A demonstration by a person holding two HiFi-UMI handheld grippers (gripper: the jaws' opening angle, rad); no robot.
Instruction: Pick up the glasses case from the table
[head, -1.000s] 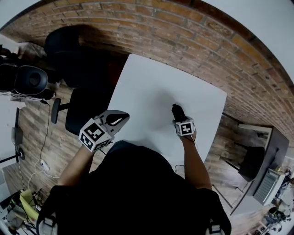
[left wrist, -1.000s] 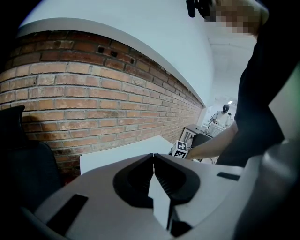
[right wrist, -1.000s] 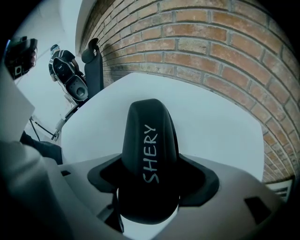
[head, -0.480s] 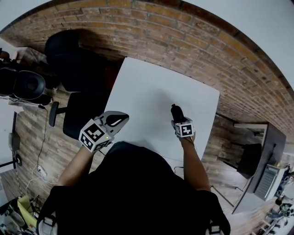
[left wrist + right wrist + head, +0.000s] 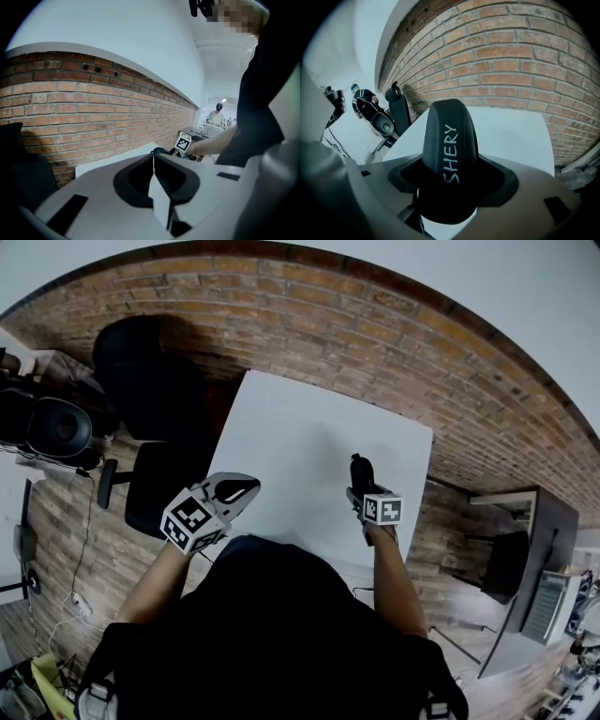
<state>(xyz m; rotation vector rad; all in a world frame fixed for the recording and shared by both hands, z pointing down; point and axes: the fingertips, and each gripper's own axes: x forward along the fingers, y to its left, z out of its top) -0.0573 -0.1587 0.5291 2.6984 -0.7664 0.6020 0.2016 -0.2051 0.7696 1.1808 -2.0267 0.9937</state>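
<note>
Right gripper (image 5: 360, 489) is clamped on the dark glasses case (image 5: 360, 468), whose rounded end sticks out past the jaws toward 12 o'clock and carries white lettering (image 5: 451, 154). The white table (image 5: 309, 423) fills the middle of the head view. The case hangs over its 4 o'clock part, and I cannot tell whether it touches the top. A black chair (image 5: 159, 479) stands off the table's 8 o'clock edge. The left gripper (image 5: 234, 490), off the table at 7 o'clock, has its jaws together on nothing. I judge the grasp made and the lift in hand. Next comes a firm hold and a straight rise clear of the table.
</note>
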